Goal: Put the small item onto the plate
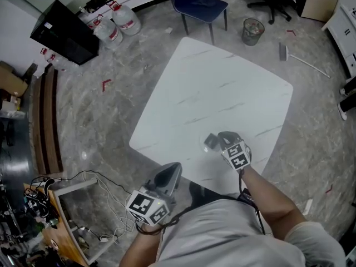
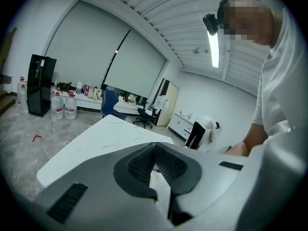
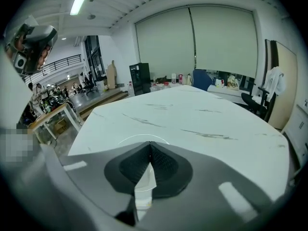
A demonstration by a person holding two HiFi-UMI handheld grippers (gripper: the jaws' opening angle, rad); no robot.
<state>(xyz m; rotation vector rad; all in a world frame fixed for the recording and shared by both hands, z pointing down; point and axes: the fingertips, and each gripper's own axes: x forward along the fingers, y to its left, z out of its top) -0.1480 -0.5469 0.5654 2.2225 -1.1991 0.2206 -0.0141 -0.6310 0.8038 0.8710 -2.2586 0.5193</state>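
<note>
Starting with the plate point(image 3: 127, 138): it is clear glass, and only its thin rim shows as a pale arc on the table point(image 1: 222, 88), right under the tip of the right gripper point(image 3: 150, 146). We can make out nothing lying on the part of the plate that shows. Further off, a wire waste bin point(image 1: 253, 31) stands on the floor beyond the table's far corner, contents too small to tell, and big water bottles point(image 1: 127, 18) with red caps line the wall.

Now the small item: we cannot pick it out in any view. The right gripper's fingers point(image 3: 132, 165) are pressed together, pads meeting at the tip, and through the sliver of gap lower down we see only pale plate and table. In the head view that gripper point(image 1: 210, 142) is over the plate near the table's near edge.

The left gripper point(image 2: 155, 148) has its pads together too, with nothing we can see between them. It hangs just off the near edge of the table, close to the person's body.

The tabletop is white with faint grey veins. Grey marbled floor all round, a blue chair point(image 1: 194, 4) at the far side, a black cabinet point(image 1: 64, 32) by the bottles.
</note>
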